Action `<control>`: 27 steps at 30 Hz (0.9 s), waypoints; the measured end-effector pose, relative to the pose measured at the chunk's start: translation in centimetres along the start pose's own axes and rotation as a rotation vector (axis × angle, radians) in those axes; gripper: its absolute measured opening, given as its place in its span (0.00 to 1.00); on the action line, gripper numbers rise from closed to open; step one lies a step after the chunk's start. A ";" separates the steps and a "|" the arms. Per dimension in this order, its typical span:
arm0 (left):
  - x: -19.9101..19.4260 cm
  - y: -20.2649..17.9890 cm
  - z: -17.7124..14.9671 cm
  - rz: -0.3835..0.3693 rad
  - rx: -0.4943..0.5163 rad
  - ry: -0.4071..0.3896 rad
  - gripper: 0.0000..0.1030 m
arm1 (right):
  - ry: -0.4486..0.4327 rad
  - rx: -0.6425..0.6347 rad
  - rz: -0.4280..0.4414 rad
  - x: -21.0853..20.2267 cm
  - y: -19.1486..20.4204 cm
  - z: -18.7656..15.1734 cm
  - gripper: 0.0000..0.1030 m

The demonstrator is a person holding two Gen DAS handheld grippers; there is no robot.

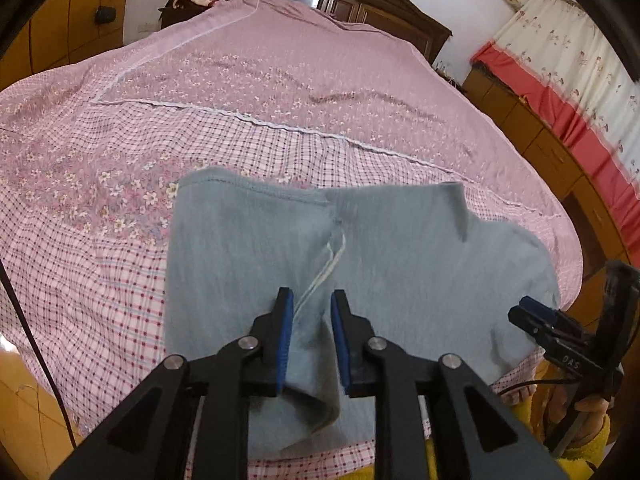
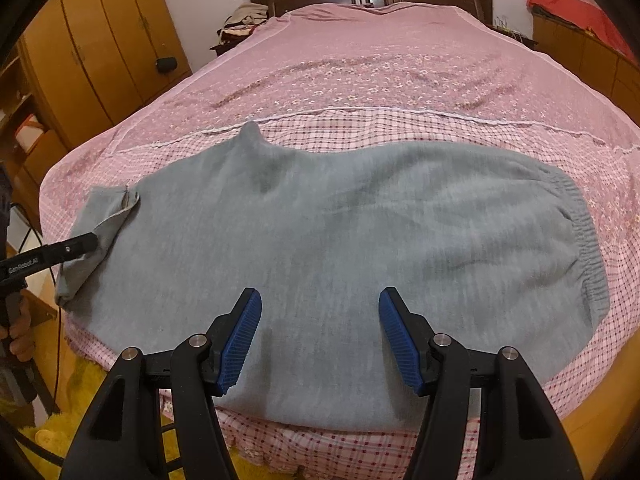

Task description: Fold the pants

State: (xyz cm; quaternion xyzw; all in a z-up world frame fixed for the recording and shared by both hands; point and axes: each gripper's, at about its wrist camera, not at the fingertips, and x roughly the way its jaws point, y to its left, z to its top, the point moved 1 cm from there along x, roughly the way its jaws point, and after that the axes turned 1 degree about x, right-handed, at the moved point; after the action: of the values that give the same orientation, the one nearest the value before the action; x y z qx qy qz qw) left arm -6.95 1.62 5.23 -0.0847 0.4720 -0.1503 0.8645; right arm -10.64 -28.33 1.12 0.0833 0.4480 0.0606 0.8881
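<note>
At the foot of the pink checked bedspread [image 2: 360, 128] the grey sweatpants [image 2: 340, 216] lie already doubled leg over leg, elastic waistband [image 2: 588, 240] at one end; the crosswise folds are apparently still to come. The left gripper [image 1: 311, 320] has hem cloth between slightly parted jaws. The right gripper [image 2: 320, 320] hovers wide open, holding nothing. Its arm reads "GenRobot.AI".

My pants [image 2: 340, 232]: plain grey-blue. My bedspread [image 2: 360, 80]: pink, floral centre, checked border. My hand-held gripper [image 2: 320, 336]: black, blue ribbed pads [image 2: 240, 344].
</note>
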 end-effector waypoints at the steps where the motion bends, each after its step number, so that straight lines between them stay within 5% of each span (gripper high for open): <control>1: -0.3 0.1 0.0 0.005 0.001 -0.005 0.28 | 0.004 -0.001 0.011 0.1 0.2 0.1 0.62; 6: -2.0 0.6 -0.3 0.030 0.001 -0.029 0.37 | 0.025 -0.005 0.101 0.6 2.0 1.3 0.62; 21: -5.5 4.2 -0.4 0.140 -0.045 -0.092 0.40 | 0.111 -0.100 0.314 3.0 11.4 4.6 0.62; 27: -4.7 6.0 -0.6 0.179 -0.088 -0.061 0.40 | 0.161 -0.161 0.345 4.7 14.8 5.3 0.62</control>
State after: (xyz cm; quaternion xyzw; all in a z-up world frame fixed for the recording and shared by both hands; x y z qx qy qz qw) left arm -8.77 8.88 6.84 -0.0847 0.4574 -0.0489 0.8839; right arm -4.08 -13.47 3.52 0.0826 0.4901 0.2539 0.8298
